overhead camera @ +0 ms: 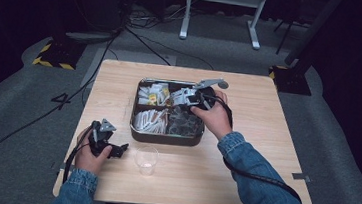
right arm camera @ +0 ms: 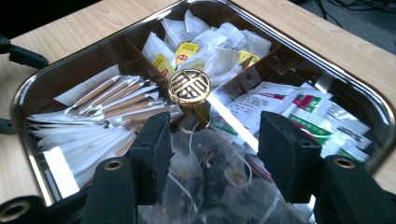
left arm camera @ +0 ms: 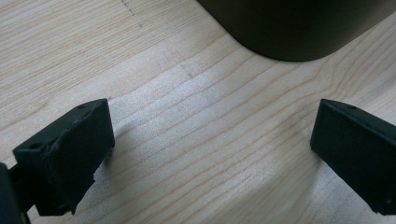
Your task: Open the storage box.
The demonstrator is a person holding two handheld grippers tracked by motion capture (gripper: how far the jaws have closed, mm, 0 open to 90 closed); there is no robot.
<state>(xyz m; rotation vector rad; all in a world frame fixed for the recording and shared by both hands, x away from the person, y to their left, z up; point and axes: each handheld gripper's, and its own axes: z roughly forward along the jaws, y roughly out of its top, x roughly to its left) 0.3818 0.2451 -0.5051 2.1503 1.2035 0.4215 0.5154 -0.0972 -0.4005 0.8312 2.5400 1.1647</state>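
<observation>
A dark metal box (overhead camera: 165, 137) with four compartments stands mid-table. A brass knob (right arm camera: 189, 87) sits at its centre. My right gripper (right arm camera: 222, 140) hovers open over the near compartment of clear-wrapped tea bags (right arm camera: 210, 184), its jaws just short of the knob with nothing pressed between them. In the high view the right gripper (overhead camera: 183, 100) is over the box's right half. My left gripper (overhead camera: 114, 141) rests near the table's front left. In its own view the left gripper (left arm camera: 210, 154) is open wide over bare wood, facing the box's dark wall (left arm camera: 289, 28).
The box also holds white tea bags with yellow tags (right arm camera: 205, 42), paper stick packets (right arm camera: 116, 100) and green-and-red sachets (right arm camera: 299, 105). A clear plastic cup (overhead camera: 146, 160) stands upright in front of the box, right of my left gripper. Cables run across the floor behind the wooden table (overhead camera: 263, 110).
</observation>
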